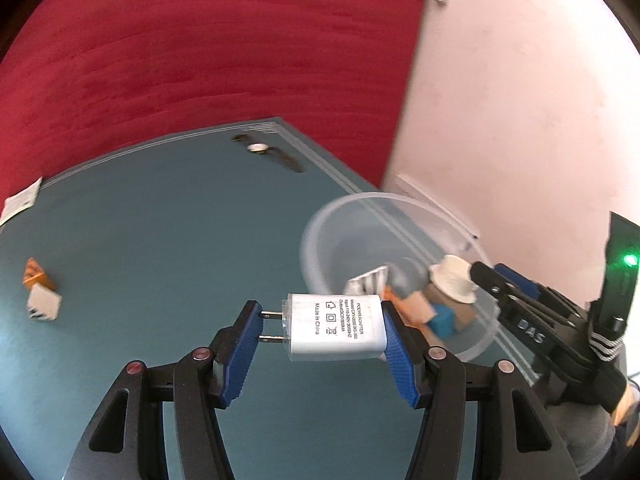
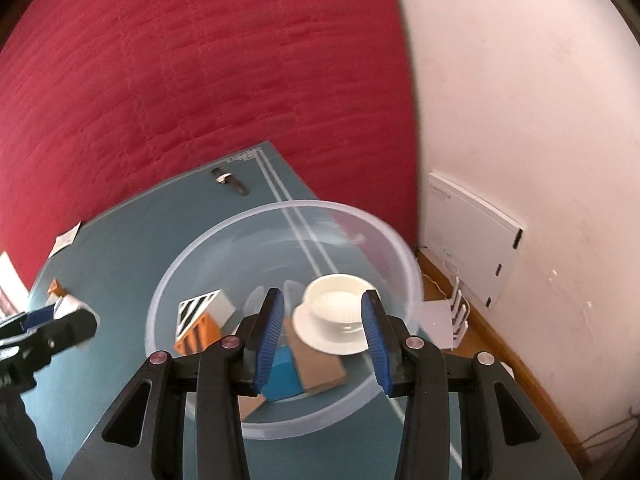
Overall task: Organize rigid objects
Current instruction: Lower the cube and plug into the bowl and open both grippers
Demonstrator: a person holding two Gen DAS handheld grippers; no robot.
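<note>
Over teal table (image 1: pixel 160 240), power adapter (image 1: pixel 334 326) is clamped by left gripper (image 1: pixel 320 334); at three o'clock, right gripper (image 2: pixel 324 320) is held spread, empty, above clear bowl (image 2: pixel 192 248).

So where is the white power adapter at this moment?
In the left wrist view the white power adapter sits low in the centre, clamped between the left claw, above the teal table, just left of the clear plastic bowl.

red wall (image 1: pixel 200 48), white wall (image 2: pixel 520 80), white panel (image 2: pixel 472 236)

wall: red (image 1: pixel 200 40) | side wall: white (image 2: pixel 540 100) | floor: wood strip (image 2: pixel 500 344)
</note>
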